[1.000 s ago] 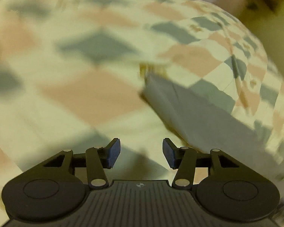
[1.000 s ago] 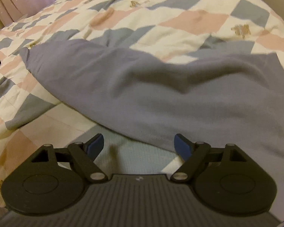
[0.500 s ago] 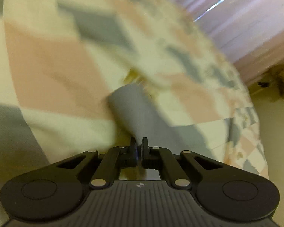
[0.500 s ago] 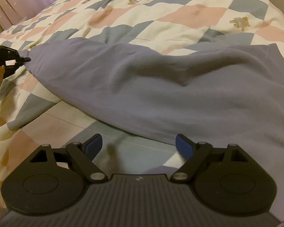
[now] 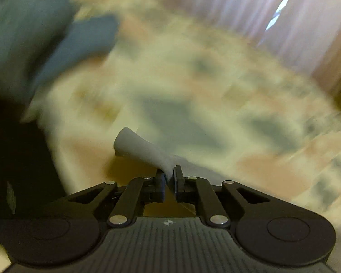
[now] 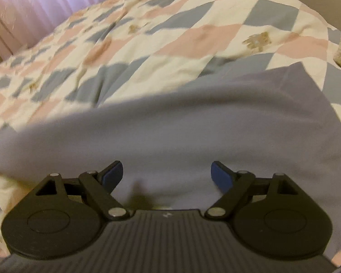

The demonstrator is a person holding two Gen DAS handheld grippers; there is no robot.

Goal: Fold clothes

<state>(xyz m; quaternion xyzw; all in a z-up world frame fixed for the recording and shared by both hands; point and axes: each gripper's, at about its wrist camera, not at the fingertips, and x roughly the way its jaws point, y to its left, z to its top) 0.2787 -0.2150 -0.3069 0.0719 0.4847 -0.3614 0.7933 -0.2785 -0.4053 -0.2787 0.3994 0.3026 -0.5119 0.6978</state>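
Grey garment point(image 6: 193, 136): corner, earlier loose on quilt point(image 6: 193, 36), was clamped by left gripper point(image 5: 169, 179) and carried across; fold begun. Right gripper point(image 6: 166, 173) was held wide, empty.

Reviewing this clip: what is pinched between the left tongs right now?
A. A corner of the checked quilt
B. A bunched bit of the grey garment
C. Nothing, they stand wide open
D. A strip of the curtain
B. In the left wrist view the left tongs stand nearly together on a bunched end of the grey garment, which sticks out past their tips.
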